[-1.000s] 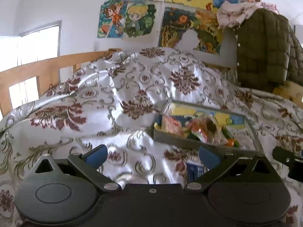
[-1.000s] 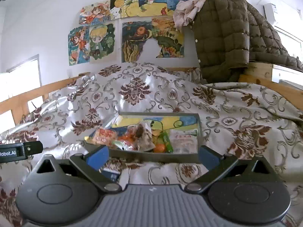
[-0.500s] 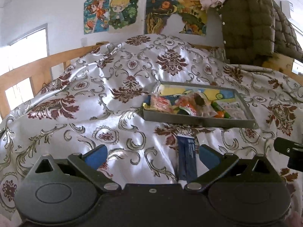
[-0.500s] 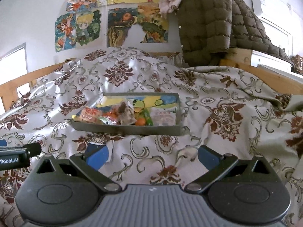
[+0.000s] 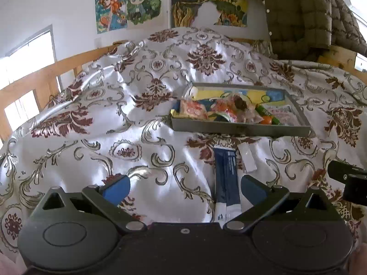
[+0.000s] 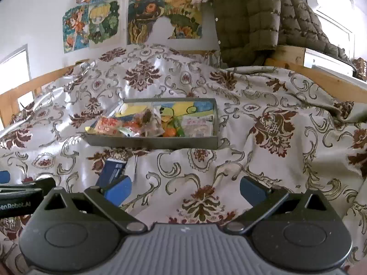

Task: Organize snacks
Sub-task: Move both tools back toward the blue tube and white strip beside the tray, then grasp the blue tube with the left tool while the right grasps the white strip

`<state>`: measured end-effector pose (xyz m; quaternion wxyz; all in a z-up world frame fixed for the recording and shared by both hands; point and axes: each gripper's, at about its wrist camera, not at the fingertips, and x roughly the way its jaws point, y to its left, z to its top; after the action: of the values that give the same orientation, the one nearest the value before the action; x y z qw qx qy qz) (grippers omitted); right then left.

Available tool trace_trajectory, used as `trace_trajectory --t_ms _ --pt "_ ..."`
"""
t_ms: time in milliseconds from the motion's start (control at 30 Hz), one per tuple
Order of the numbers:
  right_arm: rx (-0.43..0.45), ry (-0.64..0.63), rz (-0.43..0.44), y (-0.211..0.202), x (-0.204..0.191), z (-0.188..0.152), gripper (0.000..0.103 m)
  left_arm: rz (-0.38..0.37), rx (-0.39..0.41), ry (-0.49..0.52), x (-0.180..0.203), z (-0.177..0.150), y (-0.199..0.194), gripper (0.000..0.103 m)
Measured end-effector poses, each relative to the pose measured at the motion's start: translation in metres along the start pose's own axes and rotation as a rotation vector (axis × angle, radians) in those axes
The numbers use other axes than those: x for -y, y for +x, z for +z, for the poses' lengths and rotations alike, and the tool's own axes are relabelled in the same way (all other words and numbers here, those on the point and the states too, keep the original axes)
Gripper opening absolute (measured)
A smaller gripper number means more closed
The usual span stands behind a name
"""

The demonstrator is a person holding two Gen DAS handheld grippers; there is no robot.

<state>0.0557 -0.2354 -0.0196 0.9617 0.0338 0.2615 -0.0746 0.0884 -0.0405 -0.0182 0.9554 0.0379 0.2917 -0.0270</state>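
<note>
A shallow grey tray (image 5: 238, 129) (image 6: 151, 142) holding several colourful snack packets lies on the patterned bedspread. In front of it lie a dark blue snack packet (image 5: 226, 178) (image 6: 111, 171) and a small white packet (image 5: 247, 158) (image 6: 132, 167). My left gripper (image 5: 183, 188) is open, low over the bedspread, and the blue packet runs just inside its right finger. My right gripper (image 6: 184, 190) is open over bare bedspread, to the right of the blue packet, whose lower end hides behind the left finger. Neither holds anything.
A wooden bed rail (image 5: 34, 84) runs along the left, and another rail (image 6: 321, 78) on the right. A quilted olive jacket (image 6: 252, 16) hangs at the back right. Cartoon posters (image 5: 128, 6) cover the wall behind.
Both grippers have pulled back from the tray and tilted down. The tray now sits farther off, and the blue and white packets in front of it have come into full view.
</note>
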Motion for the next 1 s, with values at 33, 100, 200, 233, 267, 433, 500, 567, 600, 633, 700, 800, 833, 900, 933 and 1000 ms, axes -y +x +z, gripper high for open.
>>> trace_trajectory --t_ms 33,100,200,233,267,433,500,567,600,633,700,800,833,900,933,1000 --pt "-0.007 -0.004 0.001 0.001 -0.001 -0.001 0.103 0.001 -0.009 -0.001 0.000 0.000 0.001 0.102" --pt "-0.020 -0.013 0.001 0.003 -0.002 -0.002 0.103 0.004 -0.021 -0.002 0.000 -0.001 0.002 0.102" --pt "-0.039 -0.027 0.002 0.006 -0.005 -0.004 0.103 0.005 -0.032 0.001 0.001 -0.002 0.005 0.102" --pt "-0.048 -0.032 0.003 0.007 -0.006 -0.004 0.103 0.008 -0.037 0.002 0.001 -0.002 0.006 0.102" --pt "-0.055 -0.035 0.005 0.009 -0.006 -0.004 0.103 0.010 -0.043 0.001 0.001 -0.002 0.007 0.102" --pt "-0.090 -0.046 0.003 0.015 -0.009 -0.006 0.103 0.018 -0.076 -0.015 -0.002 -0.002 0.014 0.102" --pt "-0.101 -0.051 0.006 0.017 -0.009 -0.006 0.103 0.021 -0.089 -0.020 -0.002 -0.002 0.016 0.102" --pt "-0.110 -0.059 0.009 0.019 -0.011 -0.007 0.103 0.026 -0.101 -0.022 -0.003 -0.002 0.019 0.102" --pt "-0.115 -0.063 0.010 0.020 -0.012 -0.007 0.103 0.028 -0.106 -0.022 -0.003 -0.002 0.020 0.102" --pt "-0.121 -0.067 0.013 0.022 -0.012 -0.007 0.103 0.028 -0.111 -0.022 -0.003 -0.003 0.021 0.102" --pt "-0.135 -0.075 0.025 0.025 -0.014 -0.006 0.103 0.028 -0.120 -0.025 -0.004 -0.003 0.023 0.102" --pt "-0.164 -0.088 0.052 0.030 -0.015 -0.002 0.103 0.024 -0.140 -0.036 -0.005 -0.003 0.027 0.102" --pt "-0.171 -0.092 0.063 0.031 -0.016 0.000 0.103 0.021 -0.151 -0.043 -0.006 -0.003 0.030 0.102" --pt "-0.187 -0.112 0.087 0.035 -0.017 0.004 0.103 0.015 -0.168 -0.060 -0.009 -0.002 0.034 0.102" --pt "-0.194 -0.123 0.096 0.038 -0.017 0.006 0.103 0.012 -0.174 -0.069 -0.010 -0.002 0.036 0.102" --pt "-0.209 -0.152 0.116 0.042 -0.018 0.009 0.103 0.007 -0.185 -0.078 -0.011 -0.002 0.041 0.102"
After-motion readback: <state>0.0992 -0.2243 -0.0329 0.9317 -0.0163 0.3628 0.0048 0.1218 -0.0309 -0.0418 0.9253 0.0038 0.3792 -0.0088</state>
